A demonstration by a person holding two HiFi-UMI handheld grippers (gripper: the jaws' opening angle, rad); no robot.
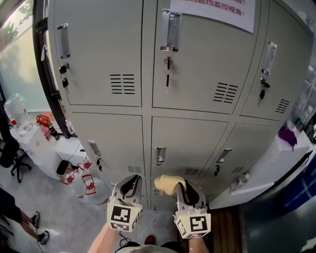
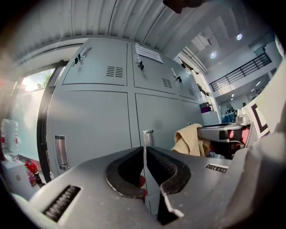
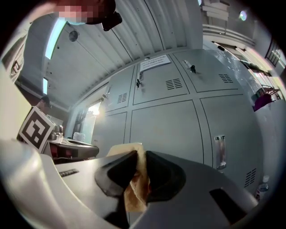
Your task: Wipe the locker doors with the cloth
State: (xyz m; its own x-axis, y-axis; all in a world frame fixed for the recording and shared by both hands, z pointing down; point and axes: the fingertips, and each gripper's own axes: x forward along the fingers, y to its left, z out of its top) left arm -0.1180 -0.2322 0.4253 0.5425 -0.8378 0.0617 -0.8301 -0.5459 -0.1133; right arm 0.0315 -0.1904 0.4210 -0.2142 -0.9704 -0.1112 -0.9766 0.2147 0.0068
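Grey metal lockers [image 1: 197, 64] fill the head view, in two rows of doors with handles and vents. A tan cloth [image 1: 168, 183] bunches out of my right gripper [image 1: 183, 189], which is shut on it, low in front of the bottom middle door [image 1: 187, 143]. In the right gripper view the cloth [image 3: 136, 179] is pinched between the dark jaws, a short way off the doors. My left gripper [image 1: 130, 187] sits just left of it, shut and empty; its jaws meet in the left gripper view [image 2: 145, 172].
A white paper notice [image 1: 217, 11] is stuck on the top middle door. Keys hang from the upper locks [image 1: 168, 66]. Left of the lockers stand a white low shelf [image 1: 47, 143], bottles and an office chair [image 1: 12, 158]. A white cabinet [image 1: 276, 163] stands at right.
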